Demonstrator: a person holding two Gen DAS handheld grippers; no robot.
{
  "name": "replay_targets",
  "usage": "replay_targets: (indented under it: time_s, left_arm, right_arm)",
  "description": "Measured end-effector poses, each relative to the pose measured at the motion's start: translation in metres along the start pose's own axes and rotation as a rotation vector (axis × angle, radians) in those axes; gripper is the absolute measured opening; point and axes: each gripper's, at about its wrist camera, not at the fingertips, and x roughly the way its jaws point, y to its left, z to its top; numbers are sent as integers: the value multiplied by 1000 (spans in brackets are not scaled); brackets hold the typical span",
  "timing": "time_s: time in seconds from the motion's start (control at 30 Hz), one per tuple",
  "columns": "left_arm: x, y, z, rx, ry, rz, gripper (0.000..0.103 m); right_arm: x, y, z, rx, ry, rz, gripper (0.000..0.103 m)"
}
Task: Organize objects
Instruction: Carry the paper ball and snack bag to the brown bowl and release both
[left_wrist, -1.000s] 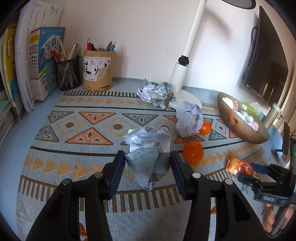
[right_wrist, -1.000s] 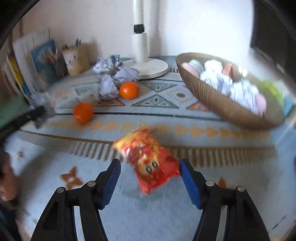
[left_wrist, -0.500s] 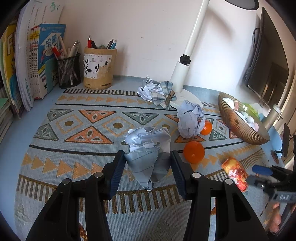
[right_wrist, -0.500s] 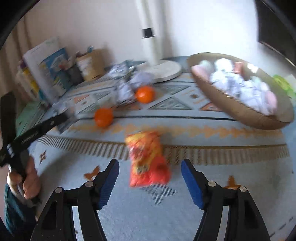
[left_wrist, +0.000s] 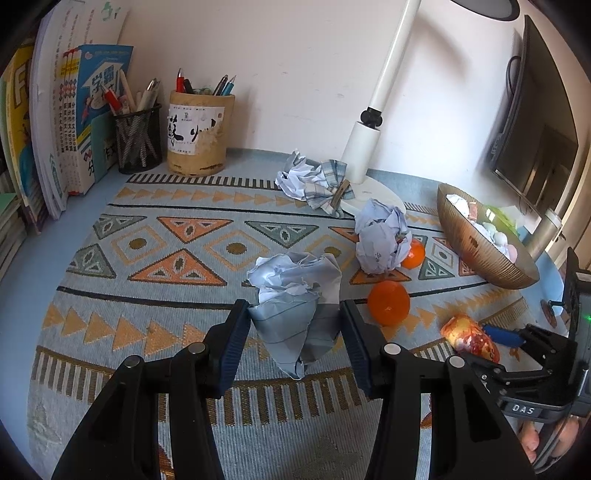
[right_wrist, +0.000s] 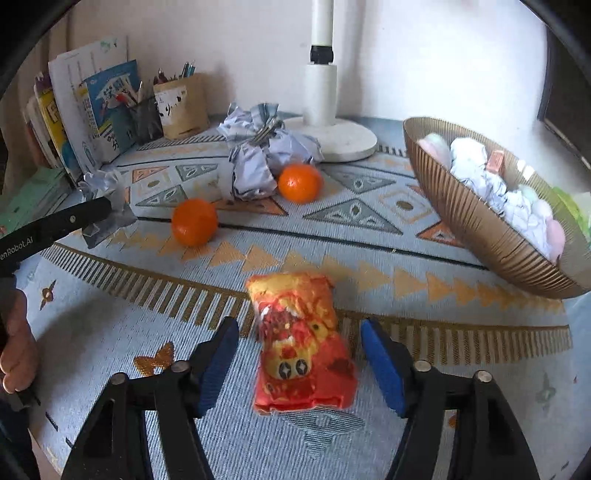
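I am holding the left gripper (left_wrist: 293, 341) clamped on a crumpled paper ball (left_wrist: 295, 295), its blue pads pressing both sides of the wad above the patterned mat (left_wrist: 147, 258). My right gripper (right_wrist: 299, 363) is straddling a red and yellow snack packet (right_wrist: 301, 343) that is lying flat on the mat; its jaws have just been closing, yet gaps are showing on both sides and the pads are not touching the packet. Beyond it, two oranges (right_wrist: 194, 221) are sitting near another paper ball (right_wrist: 253, 173), the farther orange touching it. To the right, a ribbed brown bowl (right_wrist: 480, 229) is holding more crumpled paper. A white lamp base (right_wrist: 343, 138) is standing behind, with pen holders (left_wrist: 197, 133) and books (left_wrist: 74, 122) at far left.
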Motion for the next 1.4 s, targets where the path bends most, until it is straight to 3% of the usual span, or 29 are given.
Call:
replay_targets:
  time_s: [0.07, 0.17, 0.23, 0.37, 0.6, 0.8, 0.97, 1.13, 1.2, 1.23, 1.27, 1.4]
  left_arm:
    - [0, -2, 0, 4, -7, 7, 47]
    - [-3, -5, -1, 8, -9, -11, 47]
    - [-5, -8, -1, 6, 3, -9, 47]
    - [-25, -26, 5, -19, -30, -76, 47]
    - [-54, -124, 53, 127, -135, -187, 46]
    - [-21, -214, 96, 231, -126, -265, 46]
    - [34, -259, 110, 276, -60, -267, 46]
    - [81, -280, 113, 297, -12, -254, 47]
    - [92, -284, 112, 307, -20, -228, 58]
    - [97, -286, 111, 315, -21, -214, 77]
    - [103, -286, 109, 323, -12, -199, 88]
    - [107, -274, 101, 332, 31, -177, 88]
  right_arm:
    - [-1, 1, -1, -1, -2, 10, 40]
    - [-7, 1, -5, -1, -10, 24, 37]
    - [-20, -4, -10, 39, -15, 100, 36]
    - [-68, -29, -13, 119, -116, 174, 36]
    - [-142, -113, 5, 261, -288, 131, 36]
    - [-170, -191, 32, 397, -347, 78, 36]
    - [-160, -234, 58, 478, -356, 52, 36]
    - [-120, -261, 88, 515, -316, 59, 38]
    - [-97, -264, 101, 498, -274, 58, 44]
    - [-83, -266, 105, 490, -226, 62, 57]
    - [-70, -269, 105, 504, -183, 61, 57]
    - [-56, -276, 83, 552, -174, 102, 57]
